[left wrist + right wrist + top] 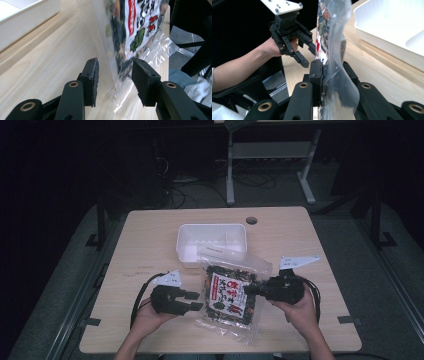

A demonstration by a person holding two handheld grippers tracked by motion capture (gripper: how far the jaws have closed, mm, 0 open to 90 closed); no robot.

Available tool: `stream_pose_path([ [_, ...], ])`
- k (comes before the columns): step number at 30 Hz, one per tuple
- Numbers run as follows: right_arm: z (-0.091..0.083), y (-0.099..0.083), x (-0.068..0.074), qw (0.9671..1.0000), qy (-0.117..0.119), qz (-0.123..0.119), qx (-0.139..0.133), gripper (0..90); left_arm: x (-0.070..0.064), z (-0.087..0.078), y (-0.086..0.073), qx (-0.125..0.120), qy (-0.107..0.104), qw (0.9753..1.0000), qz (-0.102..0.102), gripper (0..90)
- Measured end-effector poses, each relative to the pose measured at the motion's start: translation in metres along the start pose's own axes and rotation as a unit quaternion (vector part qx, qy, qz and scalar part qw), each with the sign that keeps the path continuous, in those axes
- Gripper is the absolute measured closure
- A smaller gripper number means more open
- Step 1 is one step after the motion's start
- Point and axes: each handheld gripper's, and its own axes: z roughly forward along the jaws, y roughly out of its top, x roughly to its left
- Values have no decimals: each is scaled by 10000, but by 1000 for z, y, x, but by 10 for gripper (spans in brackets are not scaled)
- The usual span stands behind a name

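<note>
A white rectangular plastic tub (pixel 212 242) sits empty on the far middle of the pale wooden worktop (pixel 150 240), just behind the clear plastic snack bag with a red-and-white label (pixel 229 296), whose far edge leans at its near wall. The right claw (pixel 248 290) pinches the bag's right edge. The left claw (pixel 195 301), jaws spread, has the bag's left edge between them.

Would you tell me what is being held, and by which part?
The right gripper clamps the snack bag at its side edge; the left gripper is open.
</note>
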Motion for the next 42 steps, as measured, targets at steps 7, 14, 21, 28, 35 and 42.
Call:
stream_pose_path([
  [7, -8, 2, 1, 9998, -161, -20, -98, 752, 0, -2, -1, 73, 122, 9999, 43, 544],
  [14, -18, 6, 3, 9991, -353, -63, -206, 753, 0, -3, -4, 120, 230, 9997, 13, 507],
  [21, -26, 10, 4, 9981, -545, -120, -260, 753, -3, 1, -7, 393, 335, 9986, 115, 462],
  [28, -29, 15, 4, 9974, -630, -191, -309, 753, -6, -2, -14, 508, 452, 9976, 131, 427],
  [35, -30, 21, 5, 9964, -754, -250, -282, 753, -11, -4, -18, 554, 557, 9967, 223, 417],
  [42, -32, 33, 7, 9950, -887, -343, -321, 753, -12, -5, -22, 645, 558, 9960, 262, 386],
])
